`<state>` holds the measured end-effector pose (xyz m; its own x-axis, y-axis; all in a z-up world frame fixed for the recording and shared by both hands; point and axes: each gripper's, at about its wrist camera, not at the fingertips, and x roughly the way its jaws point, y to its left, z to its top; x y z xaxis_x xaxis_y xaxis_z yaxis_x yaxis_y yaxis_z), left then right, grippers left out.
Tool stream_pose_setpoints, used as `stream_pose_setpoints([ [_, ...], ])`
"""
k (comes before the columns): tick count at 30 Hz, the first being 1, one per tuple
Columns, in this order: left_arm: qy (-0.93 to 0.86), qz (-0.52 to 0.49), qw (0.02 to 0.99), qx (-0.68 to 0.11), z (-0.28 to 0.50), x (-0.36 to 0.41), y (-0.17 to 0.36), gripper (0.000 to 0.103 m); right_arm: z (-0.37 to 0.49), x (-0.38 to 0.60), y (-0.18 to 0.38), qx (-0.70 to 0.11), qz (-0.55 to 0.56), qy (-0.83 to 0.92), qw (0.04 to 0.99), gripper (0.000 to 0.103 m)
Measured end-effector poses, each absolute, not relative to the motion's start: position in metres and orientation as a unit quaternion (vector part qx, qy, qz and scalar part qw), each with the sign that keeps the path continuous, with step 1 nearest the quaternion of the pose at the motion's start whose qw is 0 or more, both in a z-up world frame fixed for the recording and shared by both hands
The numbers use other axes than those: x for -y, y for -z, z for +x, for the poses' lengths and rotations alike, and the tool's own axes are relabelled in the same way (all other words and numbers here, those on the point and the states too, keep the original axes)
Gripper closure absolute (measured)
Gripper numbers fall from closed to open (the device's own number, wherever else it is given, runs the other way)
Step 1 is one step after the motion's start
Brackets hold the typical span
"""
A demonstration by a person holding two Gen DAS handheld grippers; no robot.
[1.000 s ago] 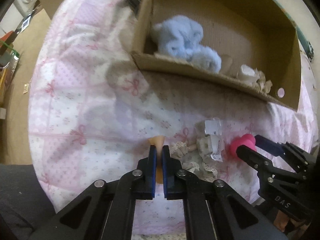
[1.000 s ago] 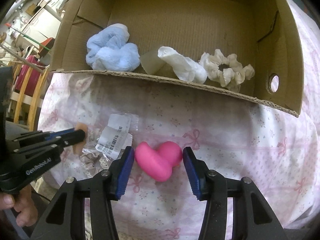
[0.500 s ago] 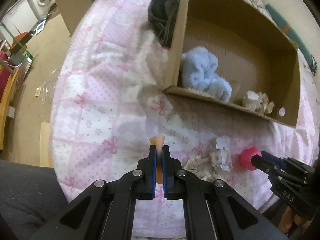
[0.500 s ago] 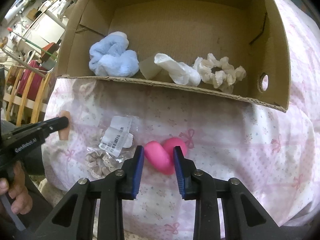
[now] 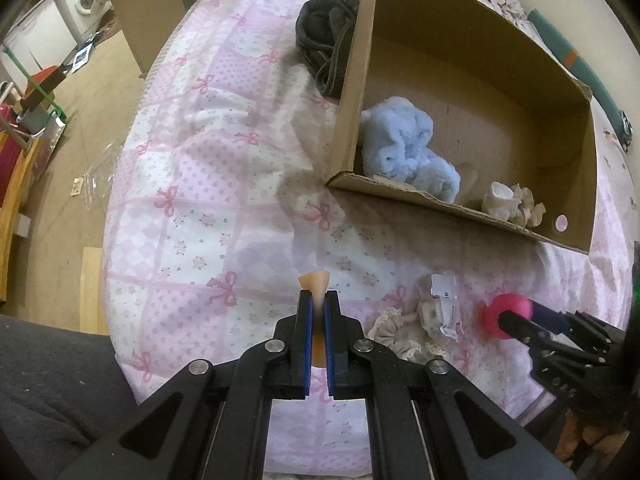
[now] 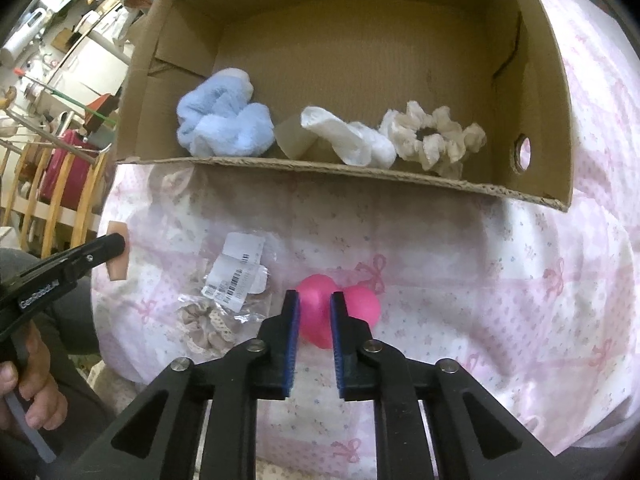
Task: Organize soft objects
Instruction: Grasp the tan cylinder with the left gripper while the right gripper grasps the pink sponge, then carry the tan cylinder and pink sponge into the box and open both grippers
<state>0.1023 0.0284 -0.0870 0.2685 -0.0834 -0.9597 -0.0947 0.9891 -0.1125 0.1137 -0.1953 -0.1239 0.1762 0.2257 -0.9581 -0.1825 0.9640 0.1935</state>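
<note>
My left gripper (image 5: 319, 300) is shut on a small peach sponge (image 5: 316, 280) and holds it above the pink quilt; it also shows in the right wrist view (image 6: 119, 256). My right gripper (image 6: 315, 304) is shut on a pink heart-shaped sponge (image 6: 340, 312), squeezing its left lobe; the sponge also shows in the left wrist view (image 5: 506, 312). A cardboard box (image 6: 344, 168) holds a blue fluffy cloth (image 6: 224, 120), a white cloth (image 6: 348, 140) and a beige scrunchie (image 6: 432, 136).
A packaged lace scrunchie (image 6: 224, 300) with a barcode label lies on the quilt (image 6: 500, 280) between the grippers. A dark bag (image 5: 324, 36) lies left of the box. The bed edge and floor are to the left (image 5: 60, 160).
My right gripper has closed on the pink heart sponge. My left gripper has risen and pulled back with the peach sponge, so the box looks farther away.
</note>
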Motion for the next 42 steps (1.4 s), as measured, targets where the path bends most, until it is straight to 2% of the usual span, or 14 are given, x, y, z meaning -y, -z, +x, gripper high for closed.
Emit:
stream_pose_setpoints([
  [1,-0.003,-0.075,0.792,-0.606,0.103,-0.028,0.088,0.098,0.114,0.194,0.127,-0.629,0.001,-0.121,0.768,0.068],
  [3,-0.002,-0.078,0.791,-0.607,0.103,-0.028,0.090,0.098,0.114,0.192,0.132,-0.634,-0.016,-0.108,0.766,0.046],
  [6,-0.002,-0.079,0.791,-0.607,0.104,-0.028,0.091,0.098,0.117,0.191,0.142,-0.645,-0.023,-0.103,0.757,0.047],
  [8,-0.002,-0.079,0.791,-0.606,0.105,-0.028,0.090,0.098,0.121,0.189,0.149,-0.652,-0.028,-0.103,0.750,0.057],
  [29,-0.018,-0.012,0.823,-0.567,0.100,-0.013,0.078,0.098,0.109,0.198,0.109,-0.604,0.019,-0.151,0.783,0.058],
  [36,0.012,-0.017,0.855,-0.518,0.098,-0.007,0.046,0.098,0.106,0.210,0.075,-0.556,0.059,-0.176,0.810,0.058],
  [42,0.015,-0.017,0.860,-0.509,0.107,-0.003,0.027,0.098,0.107,0.207,0.057,-0.522,0.067,-0.192,0.828,0.058],
])
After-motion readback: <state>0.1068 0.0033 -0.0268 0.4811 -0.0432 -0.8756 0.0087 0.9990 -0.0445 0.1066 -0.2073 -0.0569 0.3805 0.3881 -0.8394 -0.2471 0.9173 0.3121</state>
